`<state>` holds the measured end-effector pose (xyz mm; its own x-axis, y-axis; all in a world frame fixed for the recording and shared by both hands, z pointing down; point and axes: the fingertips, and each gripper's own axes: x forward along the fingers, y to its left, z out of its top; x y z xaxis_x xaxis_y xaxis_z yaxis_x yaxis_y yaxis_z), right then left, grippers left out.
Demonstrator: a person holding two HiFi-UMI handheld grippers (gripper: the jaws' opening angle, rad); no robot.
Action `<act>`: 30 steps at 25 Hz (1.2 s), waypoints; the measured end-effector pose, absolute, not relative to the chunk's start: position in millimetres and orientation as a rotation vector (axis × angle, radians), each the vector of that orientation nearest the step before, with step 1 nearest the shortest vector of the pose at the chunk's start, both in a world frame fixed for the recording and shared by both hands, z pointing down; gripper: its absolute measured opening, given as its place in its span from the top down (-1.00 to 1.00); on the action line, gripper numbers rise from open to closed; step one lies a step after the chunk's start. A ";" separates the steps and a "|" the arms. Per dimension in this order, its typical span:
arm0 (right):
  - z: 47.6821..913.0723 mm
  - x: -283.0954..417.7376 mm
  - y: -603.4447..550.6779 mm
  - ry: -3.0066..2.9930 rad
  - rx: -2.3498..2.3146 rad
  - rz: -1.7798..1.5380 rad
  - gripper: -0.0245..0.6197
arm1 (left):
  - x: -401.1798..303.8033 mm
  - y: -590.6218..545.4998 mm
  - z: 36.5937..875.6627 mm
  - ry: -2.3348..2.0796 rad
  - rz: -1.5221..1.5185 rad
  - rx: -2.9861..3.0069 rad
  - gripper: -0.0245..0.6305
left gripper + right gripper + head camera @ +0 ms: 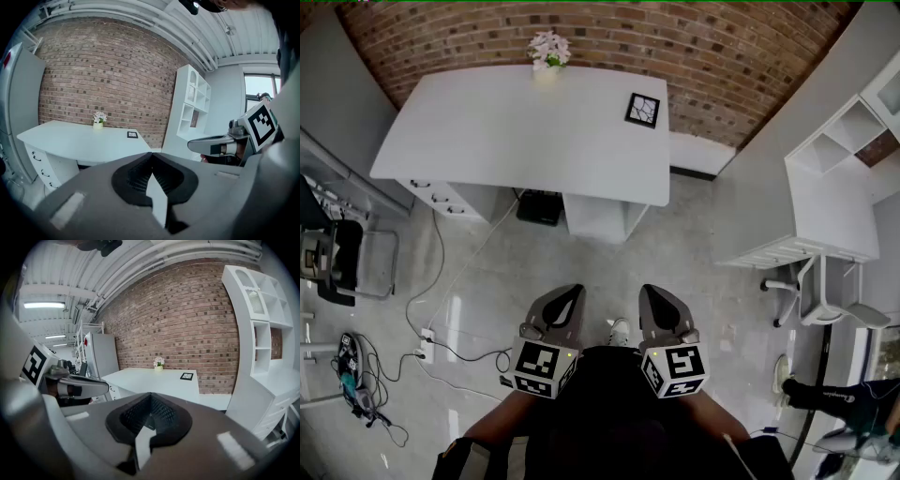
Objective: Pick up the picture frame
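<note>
A small black picture frame (642, 110) lies flat near the right back corner of the white desk (525, 141); it also shows as a dark square in the left gripper view, picture frame (132, 135), and the right gripper view, picture frame (186, 376). Both grippers are held close to the person's body, far from the desk, over the floor. My left gripper (565, 292) is shut with nothing in it, jaws meeting at the tip (151, 154). My right gripper (654, 293) is shut and empty too (150, 394).
A pot of pale flowers (548, 50) stands at the desk's back edge by the brick wall. White shelving (839, 178) and a chair (825, 291) stand at the right. Cables and a power strip (425, 343) lie on the floor at the left.
</note>
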<state>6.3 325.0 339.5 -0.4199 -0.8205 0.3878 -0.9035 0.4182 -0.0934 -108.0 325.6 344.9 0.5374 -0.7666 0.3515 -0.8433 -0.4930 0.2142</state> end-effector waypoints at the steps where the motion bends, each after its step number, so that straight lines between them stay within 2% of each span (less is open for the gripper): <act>1: 339.5 7.4 324.2 -2.394 1.500 0.419 0.93 | -107.9 324.6 344.9 -1.328 0.293 2.418 0.94; 30: 339.1 86.2 299.8 -2.507 1.419 0.447 0.92 | -28.5 309.4 344.9 -1.436 0.336 2.360 0.94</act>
<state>86.2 299.8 339.1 -0.5065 -0.7922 0.3404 -0.8610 0.4856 -0.1512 -28.5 309.4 344.9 0.4563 -0.8049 0.3794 -0.8897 -0.4208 0.1772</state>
